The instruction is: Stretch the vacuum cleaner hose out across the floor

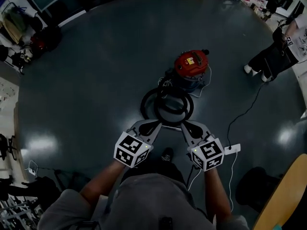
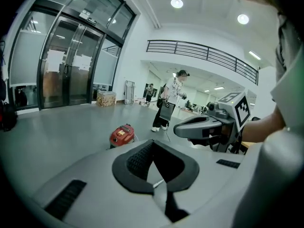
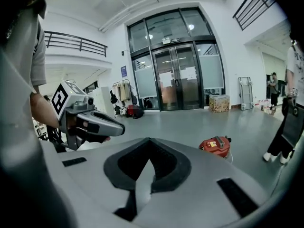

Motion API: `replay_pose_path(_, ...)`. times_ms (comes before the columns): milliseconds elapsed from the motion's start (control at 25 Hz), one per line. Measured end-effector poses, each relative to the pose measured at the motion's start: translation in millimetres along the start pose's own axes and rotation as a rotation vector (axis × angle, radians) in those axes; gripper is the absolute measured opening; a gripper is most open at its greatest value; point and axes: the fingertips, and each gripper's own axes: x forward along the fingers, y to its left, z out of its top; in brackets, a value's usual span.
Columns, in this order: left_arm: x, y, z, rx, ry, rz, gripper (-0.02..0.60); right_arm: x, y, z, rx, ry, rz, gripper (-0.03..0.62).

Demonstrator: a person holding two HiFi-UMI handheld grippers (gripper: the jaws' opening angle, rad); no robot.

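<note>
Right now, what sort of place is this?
Probably a building's entrance lobby or atrium: tall glass entrance doors, a railed balcony overhead, and a wide polished grey floor.

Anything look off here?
Nothing spilled or damaged. The hose lies coiled beside the red vacuum cleaner. The only stray item is a corded white adapter lying loose near the person's feet.

I can read no words or numbers anywhere. The round red vacuum cleaner (image 1: 191, 62), on the floor ahead of my left claw (image 1: 159, 125) and right claw (image 1: 184, 125), carries a small yellow label (image 1: 190, 60) too small to read. The grey cube (image 1: 131, 150) behind each claw shows black-and-white square patterns, no letters. Far beyond the right claw, a small blue sign (image 3: 123, 71) beside the tall glass doors (image 3: 175, 82) is illegible.
</note>
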Motion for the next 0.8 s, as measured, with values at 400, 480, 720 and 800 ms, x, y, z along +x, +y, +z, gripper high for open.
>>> replay_pose_path(400, 47.0, 84.6, -53.4, -0.001, 0.103, 0.084, 0.008, 91.2, -35.1, -54.4, 0.004, 0.111, 0.019, 0.006)
replay_pose_path(480, 56.9, 108.9, -74.6, 0.0, 0.134, 0.075, 0.008, 118.6, -38.0, -72.2, 0.02, 0.144, 0.007, 0.006)
replay_pose_path(720, 85.1, 179.3, -139.8, 0.008, 0.15, 0.04, 0.008, 207.9, -34.9, -143.0, 0.052, 0.261, 0.003, 0.006)
replay_pose_path(800, 96.5, 204.4, -174.8, -0.007, 0.176, 0.043, 0.008, 239.5, -36.7, -176.4, 0.067, 0.306, -0.005, 0.006)
